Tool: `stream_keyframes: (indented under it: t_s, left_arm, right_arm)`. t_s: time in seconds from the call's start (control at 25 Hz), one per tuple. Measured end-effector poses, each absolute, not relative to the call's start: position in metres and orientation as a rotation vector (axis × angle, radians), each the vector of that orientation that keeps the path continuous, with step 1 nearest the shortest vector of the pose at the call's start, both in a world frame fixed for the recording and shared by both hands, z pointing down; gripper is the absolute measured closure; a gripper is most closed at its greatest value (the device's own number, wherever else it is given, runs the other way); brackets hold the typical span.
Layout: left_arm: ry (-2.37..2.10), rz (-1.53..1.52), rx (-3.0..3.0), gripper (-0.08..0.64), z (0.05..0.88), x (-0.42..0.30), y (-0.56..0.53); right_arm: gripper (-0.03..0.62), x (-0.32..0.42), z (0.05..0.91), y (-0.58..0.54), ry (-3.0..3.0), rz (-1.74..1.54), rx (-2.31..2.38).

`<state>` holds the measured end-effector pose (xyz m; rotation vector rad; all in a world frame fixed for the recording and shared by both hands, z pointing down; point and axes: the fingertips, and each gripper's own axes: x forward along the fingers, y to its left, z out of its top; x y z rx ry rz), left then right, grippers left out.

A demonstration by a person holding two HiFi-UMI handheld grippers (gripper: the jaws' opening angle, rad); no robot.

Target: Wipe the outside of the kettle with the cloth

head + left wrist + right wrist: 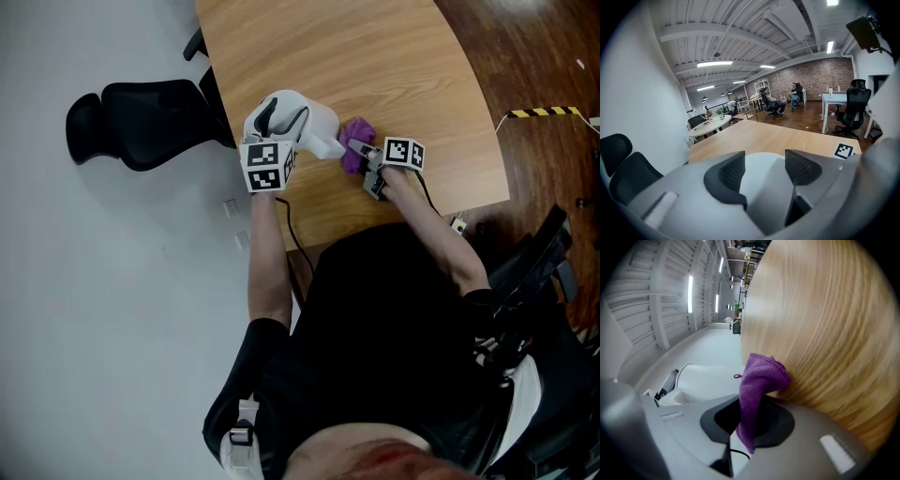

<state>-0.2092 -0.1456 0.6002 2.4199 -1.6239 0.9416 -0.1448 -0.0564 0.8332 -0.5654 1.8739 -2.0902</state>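
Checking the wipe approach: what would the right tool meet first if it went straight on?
Probably the kettle: the right tool, shut on the purple cloth, points at its side, cloth leading. Depth is unclear; cloth and kettle may already touch.

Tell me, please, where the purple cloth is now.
Head view: the cloth is pinched in the right gripper, just right of the kettle on the table.

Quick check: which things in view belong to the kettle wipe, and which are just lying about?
In the job: kettle, gripped by the left gripper; purple cloth, clamped in the right gripper; wooden table.
Lying about: black office chair; striped floor tape.
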Motion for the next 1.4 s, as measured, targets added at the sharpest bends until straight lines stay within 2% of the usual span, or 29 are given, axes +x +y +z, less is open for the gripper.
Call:
stream_keyframes:
  t_s: [0.12, 0.28, 0.4, 0.48, 0.72, 1.08, 1.4]
  left_arm:
    - [-1.62, 0.941, 2.428, 0.1, 0.6, -0.209, -0.144]
    - [-1.622, 0.936, 2.431, 0.1, 0.599, -0.21, -0.146]
    - [-1.639, 0.926, 2.426, 0.107, 0.597, -0.212, -0.147]
    - [-1.645, 0.921, 2.423, 0.12, 0.597, -0.212, -0.145]
    - [-1.647, 0.936, 2.437, 0.12, 0.595, -0.209, -0.14]
    - [-1.662, 0.917, 2.462, 0.118, 0.588, -0.205, -0.129]
    - [-1.721, 0.903, 2.442, 0.105, 0.591, -0.211, -0.133]
  right_arm:
    - [0.545, -0.126, 0.775, -0.075, 1.939, -1.916, -0.495]
    - [0.546, -0.119, 0.615, -0.098, 2.136, -1.424, -0.044]
    - [0.546, -0.136, 0.579, -0.087, 2.194, -1.439, 0.116]
    - [0.546, -0.146, 0.594, -0.08, 2.234, -1.531, 0.114]
    - [0.546, -0.154, 0.638, -0.075, 2.305, -1.534, 0.073]
    - [0.546, -0.168, 0.806, -0.065, 2.164, -2.048, -0.33]
    - [0.546, -0.174, 0.837, -0.065, 2.169, -2.185, -0.43]
